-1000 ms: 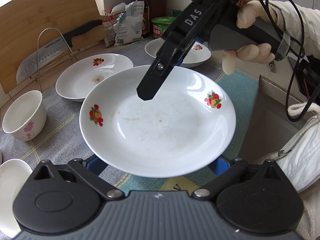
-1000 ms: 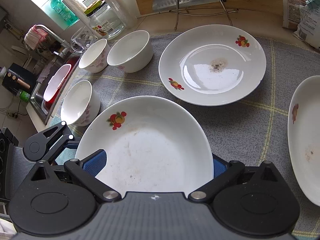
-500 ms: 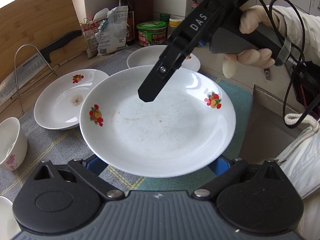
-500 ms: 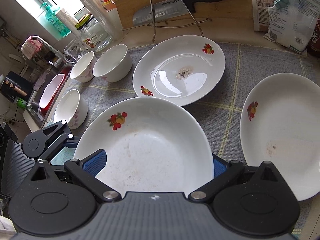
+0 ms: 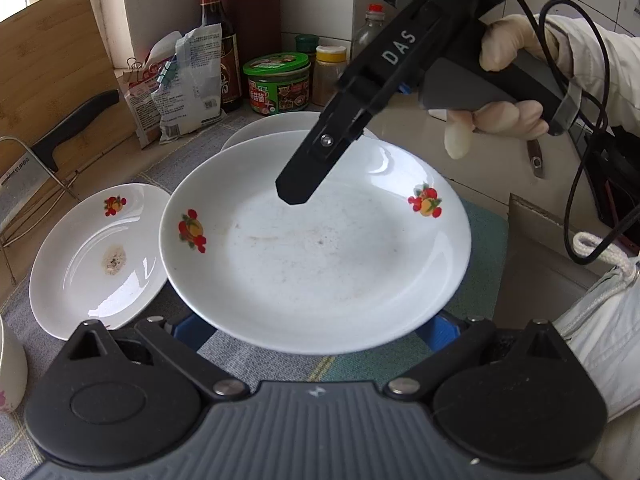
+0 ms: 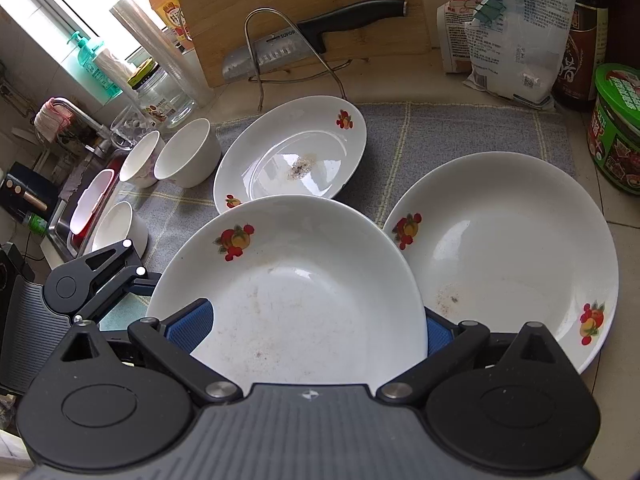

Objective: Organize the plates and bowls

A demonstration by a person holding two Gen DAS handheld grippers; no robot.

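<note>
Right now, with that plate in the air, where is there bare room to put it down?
The grey cloth is bare between the crumbed plate, the right-hand plate and the bags, though perhaps tight for the held plate. The left is crowded with bowls.

Grey mat [image 6: 460, 128] bare between plates [image 6: 292, 152], jars [image 6: 616, 128] crowding right edge

Glossy white glazed plate [image 5: 320, 264], woven cloth mat [image 6: 460, 132], matt bamboo board [image 6: 296, 4], steel knife [image 6: 272, 58]
</note>
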